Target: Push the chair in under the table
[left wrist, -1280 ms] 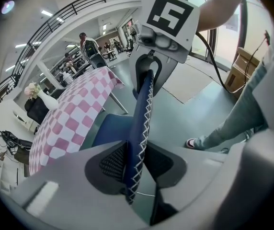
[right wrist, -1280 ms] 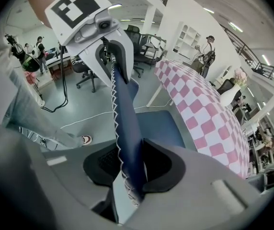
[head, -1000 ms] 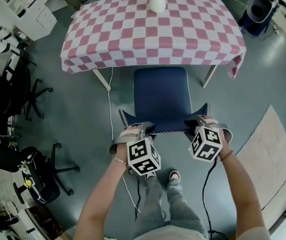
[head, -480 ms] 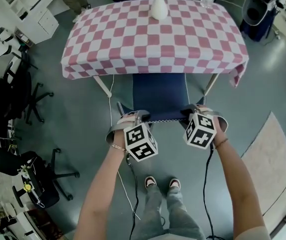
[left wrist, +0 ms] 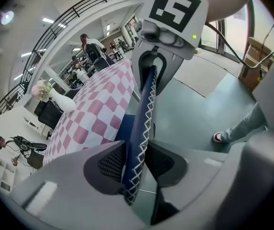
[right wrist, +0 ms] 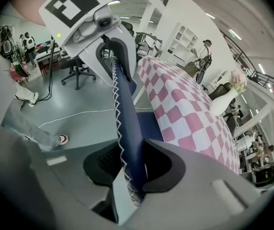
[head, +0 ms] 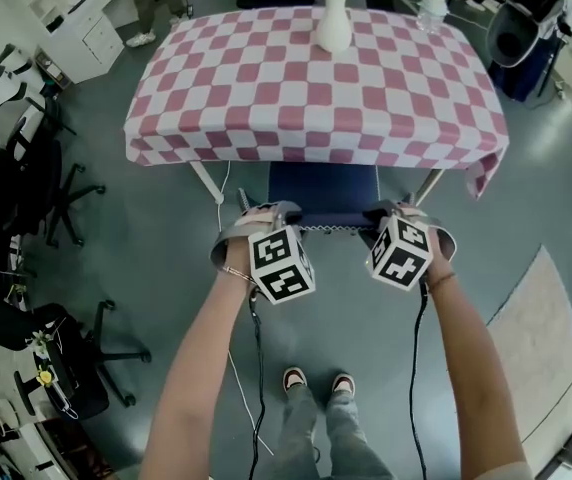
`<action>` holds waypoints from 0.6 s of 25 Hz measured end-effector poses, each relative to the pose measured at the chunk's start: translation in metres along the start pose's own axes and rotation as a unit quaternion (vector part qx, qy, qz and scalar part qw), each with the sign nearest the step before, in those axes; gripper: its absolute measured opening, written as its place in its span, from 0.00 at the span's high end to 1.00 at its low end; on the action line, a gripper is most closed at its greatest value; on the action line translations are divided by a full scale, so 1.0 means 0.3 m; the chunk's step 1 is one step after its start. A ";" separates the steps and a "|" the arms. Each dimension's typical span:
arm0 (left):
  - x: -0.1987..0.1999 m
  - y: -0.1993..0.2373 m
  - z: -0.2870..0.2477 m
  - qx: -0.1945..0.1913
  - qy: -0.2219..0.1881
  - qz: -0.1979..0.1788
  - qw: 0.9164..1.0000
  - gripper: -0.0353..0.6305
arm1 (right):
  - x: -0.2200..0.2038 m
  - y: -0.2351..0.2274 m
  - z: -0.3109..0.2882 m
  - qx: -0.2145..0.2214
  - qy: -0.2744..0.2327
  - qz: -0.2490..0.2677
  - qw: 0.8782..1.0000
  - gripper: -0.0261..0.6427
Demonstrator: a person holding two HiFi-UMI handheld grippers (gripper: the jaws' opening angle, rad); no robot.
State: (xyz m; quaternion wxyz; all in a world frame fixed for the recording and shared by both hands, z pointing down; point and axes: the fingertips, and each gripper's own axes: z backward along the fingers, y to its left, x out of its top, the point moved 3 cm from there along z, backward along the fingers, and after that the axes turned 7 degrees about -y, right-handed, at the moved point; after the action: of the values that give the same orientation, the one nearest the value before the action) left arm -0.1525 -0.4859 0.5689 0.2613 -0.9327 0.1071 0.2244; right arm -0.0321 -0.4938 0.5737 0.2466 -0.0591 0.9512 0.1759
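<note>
The chair (head: 323,183) sits mostly under the checked surface (head: 266,98); only the rear strip of its seat and the top of its back show past the cloth's near edge. The left gripper (left wrist: 134,164) and right gripper (right wrist: 127,169) each clamp the back's stitched top edge, one near each end. The left gripper's jaws have just been opening slightly, with the edge between them and touching both pads. What remains looks like a short final push, then letting go.

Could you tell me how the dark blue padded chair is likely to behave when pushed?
The dark blue padded chair probably slides easily on the smooth grey floor. Its stitched backrest looks stiff, so it likely won't flex.
</note>
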 end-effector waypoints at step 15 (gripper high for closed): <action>0.005 0.245 -0.125 0.007 -0.003 -0.011 1.000 0.75 | 0.037 -0.222 -0.097 -0.025 0.008 -0.012 1.000 0.80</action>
State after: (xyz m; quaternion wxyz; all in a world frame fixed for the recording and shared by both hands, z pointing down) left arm -0.1609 -0.5680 0.5646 0.2702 -0.9314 0.0974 0.2235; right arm -0.0415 -0.5667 0.5716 0.2396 -0.0775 0.9477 0.1959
